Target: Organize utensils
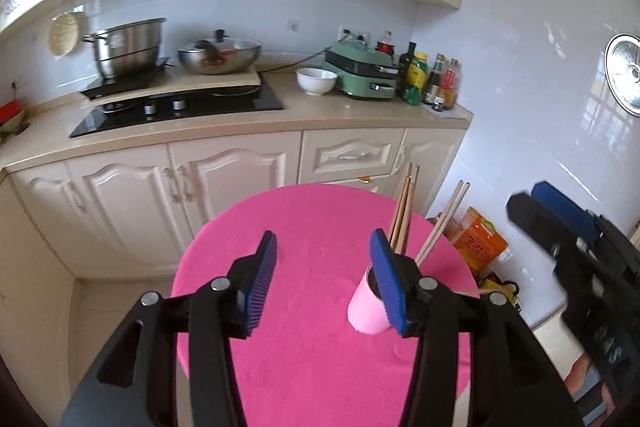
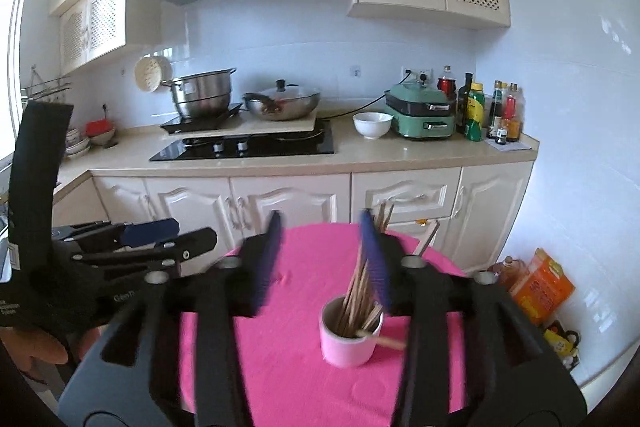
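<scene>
Both grippers were empty: the left gripper (image 1: 323, 281) and right gripper (image 2: 320, 259) had jaws apart, nothing between them. The chopsticks (image 2: 357, 297) stood in the pink cup (image 2: 349, 345) on the pink table (image 2: 288, 379). Looked like the wrap-up step; next move probably just checking for strays.

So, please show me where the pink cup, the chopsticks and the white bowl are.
pink cup (image 2: 346, 347): right wrist view, on its front wall.
chopsticks (image 2: 356, 297): right wrist view, on the bundle above the rim.
white bowl (image 1: 316, 81): left wrist view, on its side.
</scene>
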Available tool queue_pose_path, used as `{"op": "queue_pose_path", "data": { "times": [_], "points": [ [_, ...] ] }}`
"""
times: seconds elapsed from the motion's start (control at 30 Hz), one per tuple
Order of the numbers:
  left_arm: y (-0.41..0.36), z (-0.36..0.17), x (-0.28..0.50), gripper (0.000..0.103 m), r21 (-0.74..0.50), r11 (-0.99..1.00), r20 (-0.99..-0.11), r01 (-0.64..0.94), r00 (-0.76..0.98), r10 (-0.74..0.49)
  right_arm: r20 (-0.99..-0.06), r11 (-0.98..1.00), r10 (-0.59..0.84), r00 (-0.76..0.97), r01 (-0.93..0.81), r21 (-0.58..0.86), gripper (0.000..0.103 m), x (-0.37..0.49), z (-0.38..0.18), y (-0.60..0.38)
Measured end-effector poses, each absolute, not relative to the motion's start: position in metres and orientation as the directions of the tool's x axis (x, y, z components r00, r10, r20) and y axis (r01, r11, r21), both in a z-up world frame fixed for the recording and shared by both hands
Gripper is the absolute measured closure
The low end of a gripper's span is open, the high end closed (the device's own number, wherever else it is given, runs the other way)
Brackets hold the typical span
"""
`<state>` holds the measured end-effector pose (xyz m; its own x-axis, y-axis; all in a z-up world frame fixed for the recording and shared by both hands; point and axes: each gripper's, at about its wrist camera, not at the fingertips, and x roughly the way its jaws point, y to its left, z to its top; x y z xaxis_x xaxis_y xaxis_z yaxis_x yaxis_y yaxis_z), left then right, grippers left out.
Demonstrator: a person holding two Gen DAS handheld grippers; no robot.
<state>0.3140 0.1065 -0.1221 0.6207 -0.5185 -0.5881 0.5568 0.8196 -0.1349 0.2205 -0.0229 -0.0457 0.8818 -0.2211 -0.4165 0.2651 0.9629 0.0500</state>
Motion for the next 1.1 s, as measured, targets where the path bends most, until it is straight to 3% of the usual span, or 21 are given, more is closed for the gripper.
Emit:
{"op": "queue_pose_path", "data": {
  "times": [0.13,0.37,0.57,1.1],
  "points": [
    [0.13,-0.106,0.275,0.053,-0.107,0.848,-0.555,0.519,0.677,-0.483,-0.436,0.963,-0.205,0.876,0.26,0.071,0.057,0.189,-0.041,-0.004],
    [0.162,-0.073,0.203,0.042,-0.076,0.878,-0.506,0.472,0.741,-0.442,-0.447,0.965,-0.192,0.874,0.251,0.076,0.05,0.123,-0.017,0.025],
    [0.169,-0.047,0.157,0.041,-0.074,0.886,-0.498,0.457,0.753,-0.43,-0.455,0.973,-0.168,0.874,0.222,0.069,0.045,0.09,0.011,0.033],
    [0.144,-0.01,0.089,0.039,-0.064,0.966,-0.453,0.25,0.855,-0.251,-0.425,0.998,0.0,0.905,0.023,0.05,0.036,0.052,0.037,-0.011]
  ]
}}
